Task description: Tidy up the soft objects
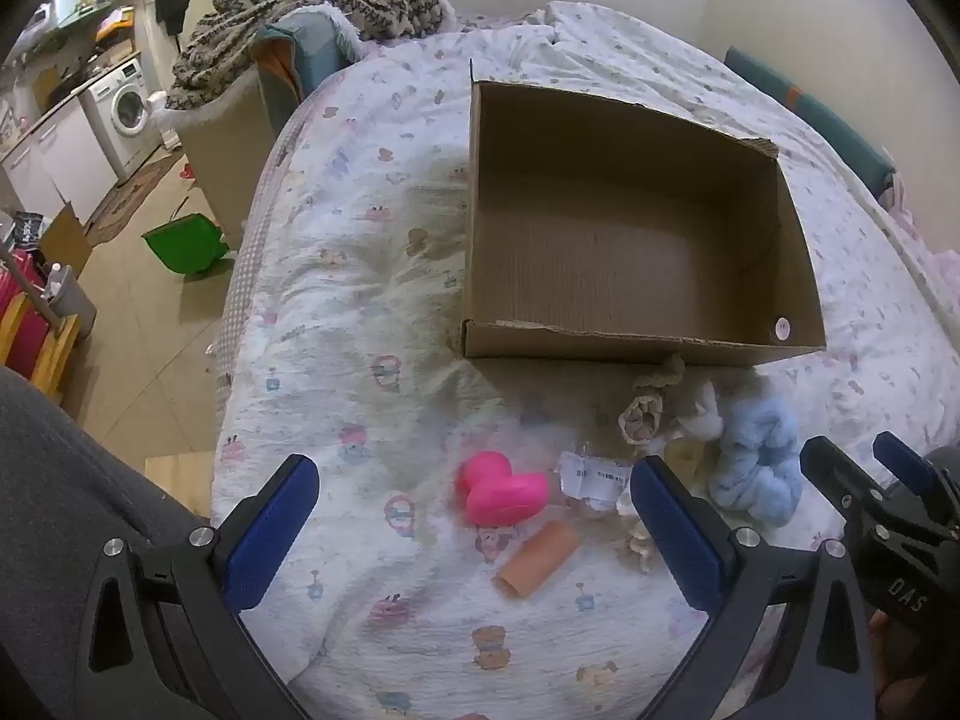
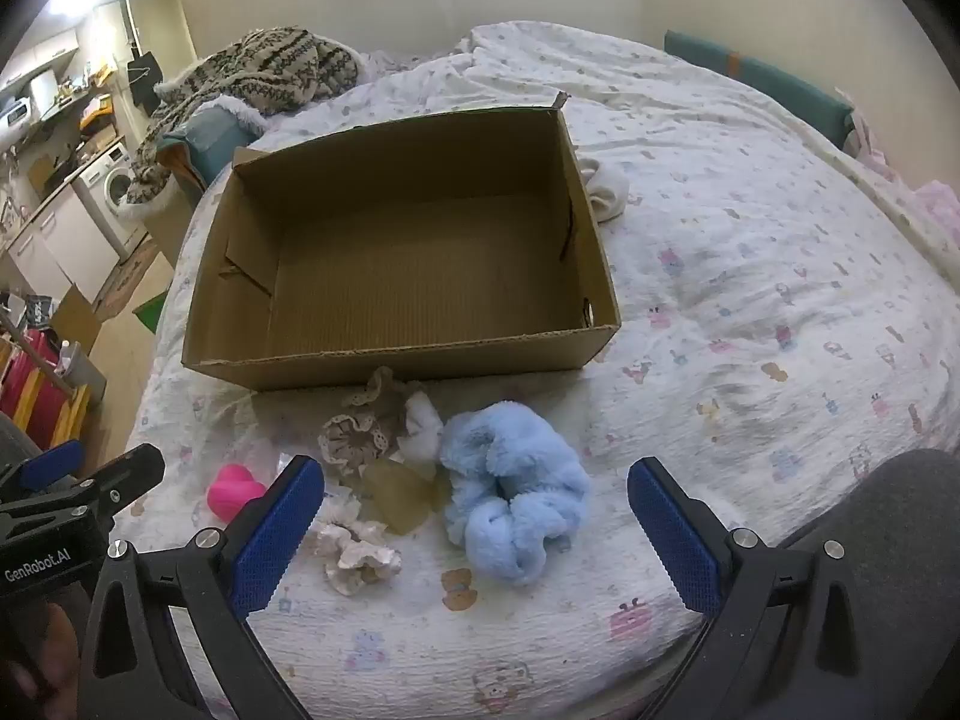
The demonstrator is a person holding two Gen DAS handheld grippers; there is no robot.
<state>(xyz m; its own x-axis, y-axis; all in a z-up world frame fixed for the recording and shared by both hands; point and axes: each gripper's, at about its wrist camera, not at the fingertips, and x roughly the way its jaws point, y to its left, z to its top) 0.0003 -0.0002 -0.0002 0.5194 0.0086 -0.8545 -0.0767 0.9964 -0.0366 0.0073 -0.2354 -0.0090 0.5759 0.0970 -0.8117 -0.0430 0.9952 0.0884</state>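
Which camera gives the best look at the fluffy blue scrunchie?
The right wrist view: the blue scrunchie lies whole and near centre. The left wrist view shows it off to the right, smaller and blurrier.

Fluffy blue scrunchie (image 2: 516,504) before empty box (image 2: 240,276)

The cardboard box (image 2: 396,252) is open on top, its interior unobstructed. Bare quilt (image 2: 750,300) lies right of it. Before its near wall, a blue fluffy scrunchie (image 2: 516,504), lace scrunchie (image 2: 354,438) and pink heart (image 1: 501,489) crowd the approach.
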